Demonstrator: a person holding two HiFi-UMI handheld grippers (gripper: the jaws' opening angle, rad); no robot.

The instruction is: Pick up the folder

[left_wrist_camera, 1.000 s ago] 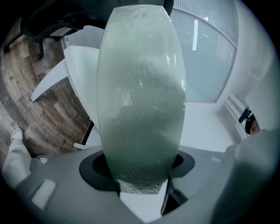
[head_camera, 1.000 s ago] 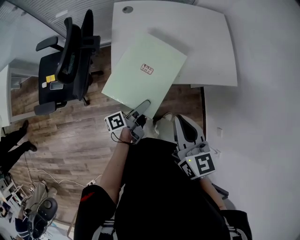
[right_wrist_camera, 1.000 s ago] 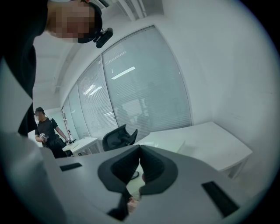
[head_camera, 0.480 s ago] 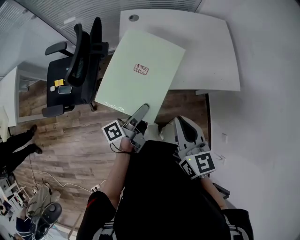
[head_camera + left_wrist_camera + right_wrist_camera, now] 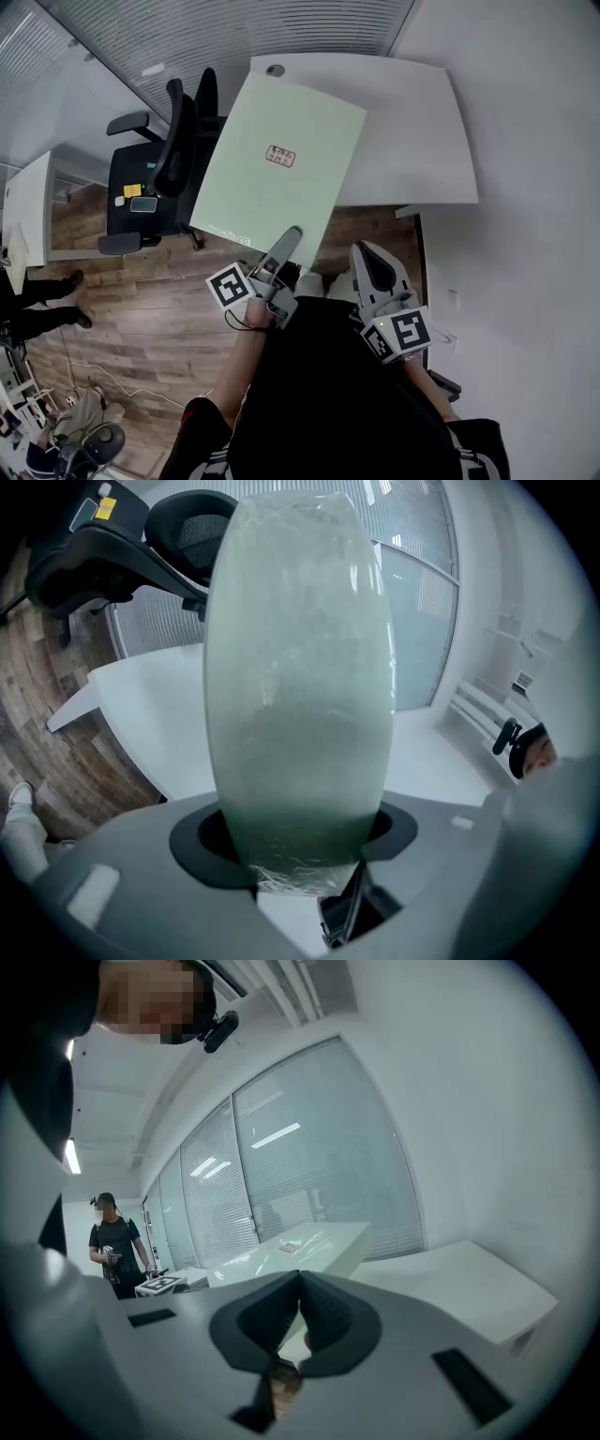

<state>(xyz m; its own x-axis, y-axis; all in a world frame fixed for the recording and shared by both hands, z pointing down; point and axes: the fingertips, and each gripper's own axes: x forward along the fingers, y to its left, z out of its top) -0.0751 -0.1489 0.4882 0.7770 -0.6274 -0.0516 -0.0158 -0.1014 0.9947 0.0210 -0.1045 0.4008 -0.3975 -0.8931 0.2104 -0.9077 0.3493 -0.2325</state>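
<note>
The head view looks steeply down on the white desk from high above; the left gripper view looks across it, the green folder close before the lens; the right gripper view faces it from off its near edge; all three share its top.

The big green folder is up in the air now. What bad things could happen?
It might slip: the left gripper pinches the folder only at its near edge, so most of it sticks out unsupported and could sag or swing. It might bump the chair, which looks close to the folder's left side. The right gripper is shut and empty by the person's body, so it could not catch a drop quickly.
</note>
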